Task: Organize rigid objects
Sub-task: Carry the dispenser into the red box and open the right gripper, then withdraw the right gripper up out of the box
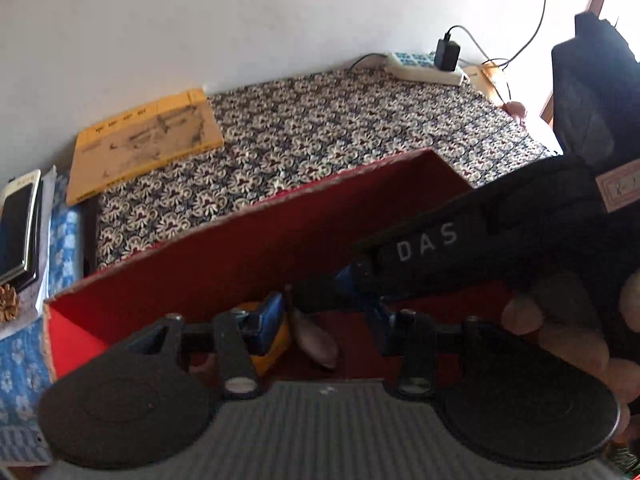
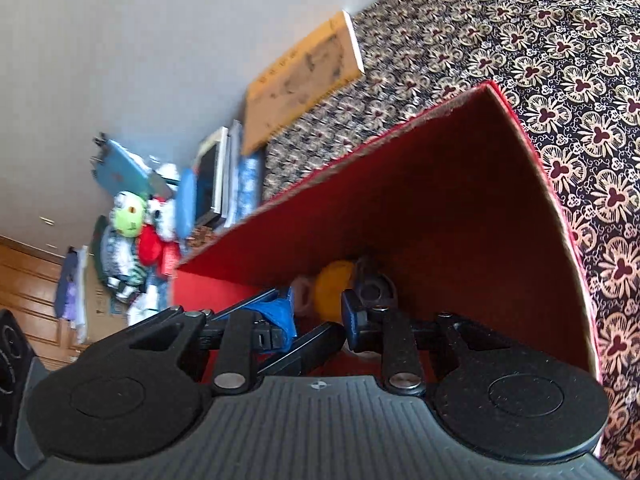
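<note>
i have both grippers dipped into the red box (image 1: pixel 248 240), which sits on the patterned cloth (image 1: pixel 340 120) covering the tabletop. through the left wrist camera my left gripper (image 1: pixel 320 320) points down at the box floor, blue fingers (image 1: pixel 268 316) spread wide with nothing between them, so its jaws are released. just past them lie a yellow object (image 1: pixel 276 344) and a brownish oval piece (image 1: pixel 316 344); the view is cluttered, so i can't name them surely. the right gripper's black body, lettered "das", crosses in from the right, and the hand (image 1: pixel 568 328) gripping it shows at the edge.

through the right wrist camera my right gripper (image 2: pixel 316 320) is also inside the box, near its far corner, jaws parted and released, holding nothing. a thin black bar runs slantwise between its blue fingertips (image 2: pixel 280 312), probably part of the other tool. the yellow object (image 2: pixel 332 288) rests against the back wall, a dark round thing touching its right side.

outside the box, a yellow book (image 1: pixel 144 140) lies flat near the wall, a power strip (image 1: pixel 424 66) with a black charger sits at the far edge, and a heap of toys (image 2: pixel 136 232) lies beyond.
</note>
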The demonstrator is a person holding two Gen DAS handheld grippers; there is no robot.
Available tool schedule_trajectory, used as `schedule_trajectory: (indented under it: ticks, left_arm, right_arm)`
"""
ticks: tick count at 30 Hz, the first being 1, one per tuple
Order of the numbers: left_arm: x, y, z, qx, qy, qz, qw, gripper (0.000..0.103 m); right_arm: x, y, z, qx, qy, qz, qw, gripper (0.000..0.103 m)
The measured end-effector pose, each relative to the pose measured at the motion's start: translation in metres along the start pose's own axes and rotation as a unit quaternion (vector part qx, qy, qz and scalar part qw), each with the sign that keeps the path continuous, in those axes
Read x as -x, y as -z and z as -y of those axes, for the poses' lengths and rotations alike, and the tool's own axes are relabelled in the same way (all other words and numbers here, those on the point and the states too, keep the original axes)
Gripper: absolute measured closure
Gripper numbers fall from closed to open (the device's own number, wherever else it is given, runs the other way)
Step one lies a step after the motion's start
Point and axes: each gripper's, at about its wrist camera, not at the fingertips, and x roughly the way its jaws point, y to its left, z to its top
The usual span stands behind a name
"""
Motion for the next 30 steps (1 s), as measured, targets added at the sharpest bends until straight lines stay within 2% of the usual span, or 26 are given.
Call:
schedule_trajectory:
  ticks: [3, 5, 9, 11, 14, 18, 23, 30]
  left_arm:
    - [0.000, 0.000, -0.003, 0.004, -0.004, -0.005, 1.0000, 0.057]
    - [0.003, 0.000, -0.001, -0.008, -0.029, 0.002, 0.9995, 0.046]
    - [0.002, 0.008, -0.003, -0.015, -0.062, -0.008, 0.9979, 0.044]
    - [0.000, 0.013, -0.005, -0.005, -0.070, -0.012, 0.9975, 0.038]
    - [-0.006, 0.015, -0.006, 0.002, -0.094, -0.025, 0.9953, 0.039]
    - [-0.008, 0.015, -0.011, 0.025, -0.113, -0.031, 0.9928, 0.039]
    - [-0.010, 0.014, -0.013, 0.038, -0.140, -0.030, 0.9890, 0.037]
    - [-0.009, 0.015, -0.013, 0.046, -0.165, -0.023, 0.9850, 0.033]
  right_arm:
    - [0.000, -0.003, -0.005, 0.032, 0.021, 0.010, 0.999, 0.096]
    - [0.002, -0.004, -0.006, 0.045, 0.027, 0.010, 0.999, 0.096]
    - [0.001, -0.005, 0.002, 0.047, 0.038, 0.006, 0.998, 0.096]
    - [0.000, -0.002, 0.001, 0.061, 0.042, 0.012, 0.997, 0.095]
    - [-0.004, 0.004, -0.003, 0.087, 0.067, 0.016, 0.994, 0.095]
    - [-0.001, 0.004, -0.002, 0.085, 0.069, 0.036, 0.993, 0.095]
    - [0.004, 0.012, -0.010, 0.111, 0.109, 0.075, 0.985, 0.093]
    - [0.002, 0.012, -0.015, 0.127, 0.151, 0.102, 0.975, 0.093]
